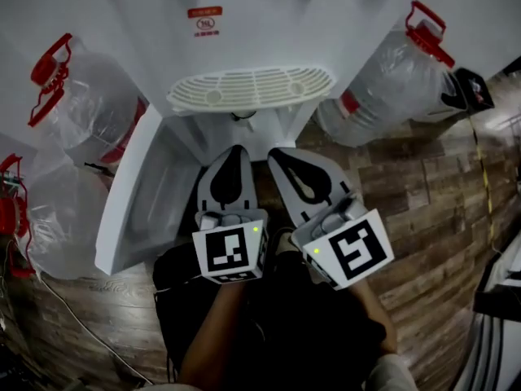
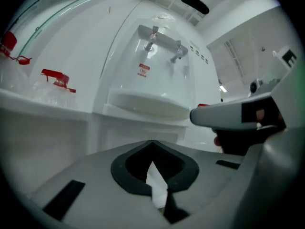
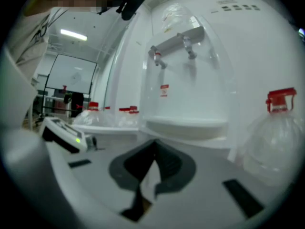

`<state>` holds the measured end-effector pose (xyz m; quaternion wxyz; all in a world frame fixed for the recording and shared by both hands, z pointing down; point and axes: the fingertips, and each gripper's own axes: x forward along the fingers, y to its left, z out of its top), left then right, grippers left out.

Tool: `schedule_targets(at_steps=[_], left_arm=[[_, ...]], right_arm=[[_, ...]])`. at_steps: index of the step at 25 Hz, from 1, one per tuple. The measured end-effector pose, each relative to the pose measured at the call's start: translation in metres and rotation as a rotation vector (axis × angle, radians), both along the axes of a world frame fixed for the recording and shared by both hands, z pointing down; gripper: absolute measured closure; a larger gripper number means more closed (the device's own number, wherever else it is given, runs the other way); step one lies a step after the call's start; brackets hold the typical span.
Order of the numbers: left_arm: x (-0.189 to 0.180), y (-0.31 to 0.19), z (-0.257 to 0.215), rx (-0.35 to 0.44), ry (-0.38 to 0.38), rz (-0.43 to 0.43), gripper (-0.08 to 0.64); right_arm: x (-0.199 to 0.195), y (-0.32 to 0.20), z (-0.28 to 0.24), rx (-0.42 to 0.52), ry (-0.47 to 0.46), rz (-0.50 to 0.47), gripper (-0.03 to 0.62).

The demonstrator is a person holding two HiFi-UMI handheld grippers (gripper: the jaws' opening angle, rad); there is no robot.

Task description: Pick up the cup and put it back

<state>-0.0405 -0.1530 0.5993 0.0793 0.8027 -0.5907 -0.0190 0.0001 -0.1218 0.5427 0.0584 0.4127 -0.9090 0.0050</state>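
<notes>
Since no cup shows in any of our views, we cannot say where it stands. The drip tray [image 1: 252, 88] of the water dispenser [image 1: 244, 23] is bare, and nothing sits under the taps [image 2: 164, 46]. We hold both tools low and side by side, pointing at twelve o'clock toward the foot of the dispenser. We judge this to be an approach posture, not a grasp.

The left gripper [image 1: 236, 148] is clenched with nothing in it; in its own view the jaw tips meet and only a white sliver of the dispenser shows behind the cut-out. The right gripper [image 1: 275, 152] looks the same, its jaws pressed together and empty. With both closed, each presents a narrow nose, which suits reaching into a tight space.

At nine o'clock of the left tool a white cabinet door [image 1: 134, 194] stands swung out below the tray. We suspect the cup is kept in that lower compartment, though its inside is hidden from us.

Large clear bottles with red handles lie well apart from the tools, one at ten o'clock [image 1: 81, 96] and one at two o'clock [image 1: 391, 80], so the middle lane stays free for us.
</notes>
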Motion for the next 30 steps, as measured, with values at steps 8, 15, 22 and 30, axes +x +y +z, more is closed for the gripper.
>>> schedule_targets(at_steps=[8,15,22,30], left_arm=[[0.018,-0.028,0.081,-0.065,-0.075,-0.073,0.551],[0.029,-0.039,0.115,-0.106,-0.103,-0.076,0.551],[0.028,-0.044,0.125,-0.121,-0.115,-0.080,0.551],[0.033,-0.079,0.172,-0.206,-0.125,-0.122,0.471]], right_arm=[[0.027,0.001,0.019,-0.041,-0.072,0.085,0.569],[0.036,-0.008,0.048,-0.092,-0.082,0.112,0.569],[0.036,-0.019,0.057,-0.124,-0.102,0.130,0.569],[0.041,-0.017,0.058,-0.136,-0.124,0.127,0.569]])
